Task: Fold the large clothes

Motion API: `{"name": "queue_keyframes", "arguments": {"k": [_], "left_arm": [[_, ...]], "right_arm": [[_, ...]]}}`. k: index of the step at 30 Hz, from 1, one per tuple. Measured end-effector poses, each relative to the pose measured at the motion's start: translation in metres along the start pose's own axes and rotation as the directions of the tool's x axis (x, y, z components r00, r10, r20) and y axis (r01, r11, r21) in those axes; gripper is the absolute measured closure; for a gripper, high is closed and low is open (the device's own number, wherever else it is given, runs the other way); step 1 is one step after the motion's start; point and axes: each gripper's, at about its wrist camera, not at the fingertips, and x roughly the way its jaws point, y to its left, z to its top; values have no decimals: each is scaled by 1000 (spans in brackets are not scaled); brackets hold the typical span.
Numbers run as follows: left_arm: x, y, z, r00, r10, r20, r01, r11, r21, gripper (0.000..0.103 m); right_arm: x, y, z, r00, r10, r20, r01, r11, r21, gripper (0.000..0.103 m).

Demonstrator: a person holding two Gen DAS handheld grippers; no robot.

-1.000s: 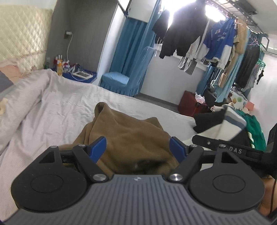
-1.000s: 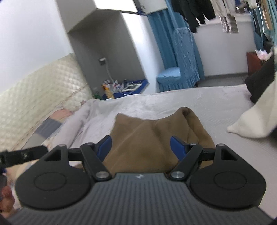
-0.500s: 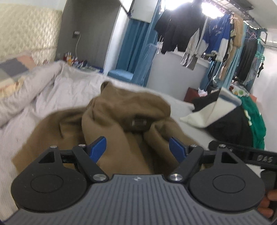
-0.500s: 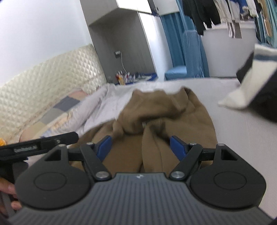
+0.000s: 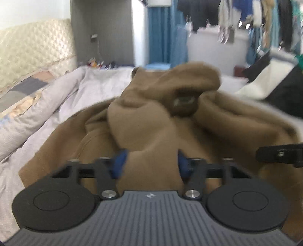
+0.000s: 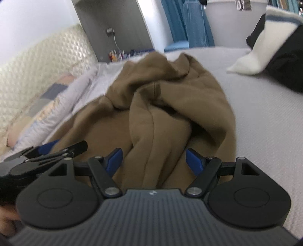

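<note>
The hoodie [image 6: 170, 106] is lying crumpled on the bed [image 6: 265, 121]; a duvet [image 5: 47, 106] is bunching to its left, before the headboard [image 5: 34, 56]; folded clothes [image 6: 269, 45] are sitting right; hanging garments [image 5: 246, 17] are behind.

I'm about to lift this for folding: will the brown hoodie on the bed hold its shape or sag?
The brown hoodie will probably sag: it lies crumpled in soft rolls. Its thick folds suggest some weight, so a single pinch may let the rest trail. Fleecy fabric is unlikely to slip from the left gripper, whose jaws have just been closing around a fold.
</note>
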Motion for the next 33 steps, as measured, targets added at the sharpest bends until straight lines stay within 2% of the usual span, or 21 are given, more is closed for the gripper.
{"name": "queue_keyframes", "arguments": {"k": [1, 2, 3, 5, 6, 11, 14, 17, 21, 26, 28, 31, 33], "left_arm": [[3, 5, 1, 1000, -18, -8, 17, 999, -32, 73], [2, 10, 3, 999, -32, 1, 32, 998, -60, 83], [-2, 16, 5, 999, -33, 18, 34, 996, -80, 89], [-11, 32, 13, 998, -28, 50, 35, 990, -140, 94], [-16, 44, 18, 997, -45, 61, 56, 980, -189, 96], [-34, 120, 53, 991, -76, 107, 108, 936, -336, 97], [-38, 175, 78, 989, -92, 112, 131, 899, -418, 97], [-42, 228, 103, 989, -58, 135, 114, 883, -456, 97], [-22, 295, 145, 990, 44, 132, 26, 870, -492, 97], [43, 362, 197, 978, 190, 81, -131, 875, -466, 97], [74, 384, 213, 967, 249, 54, -197, 865, -461, 97], [132, 405, 228, 939, 344, 25, -306, 864, -400, 97], [176, 420, 228, 919, 392, -39, -378, 849, -369, 97]], "right_arm": [[7, 0, -1, 1000, 9, -18, -9, 1000, -3, 28], [14, 1, -1, 999, 21, -36, -21, 1000, -1, 38], [19, 2, -1, 999, 26, -47, -27, 1000, -3, 55], [22, 8, 0, 999, -2, -38, 0, 999, -40, 75], [20, 8, 1, 1000, -8, -16, 7, 999, -47, 81], [-16, -15, 12, 998, 18, 63, -22, 998, 62, 87], [-36, -32, 23, 996, 20, 90, -30, 993, 118, 89], [-46, -46, 31, 995, 16, 102, -33, 986, 165, 89], [-46, -45, 32, 995, 9, 96, -27, 982, 186, 89], [-30, -21, 18, 999, 16, 29, -18, 997, 75, 89], [-27, -18, 15, 1000, 26, 15, -27, 998, 59, 89], [-21, -16, 14, 999, 41, 5, -41, 998, 41, 87], [-18, -12, 17, 999, 34, 4, -34, 999, 12, 87]]}}
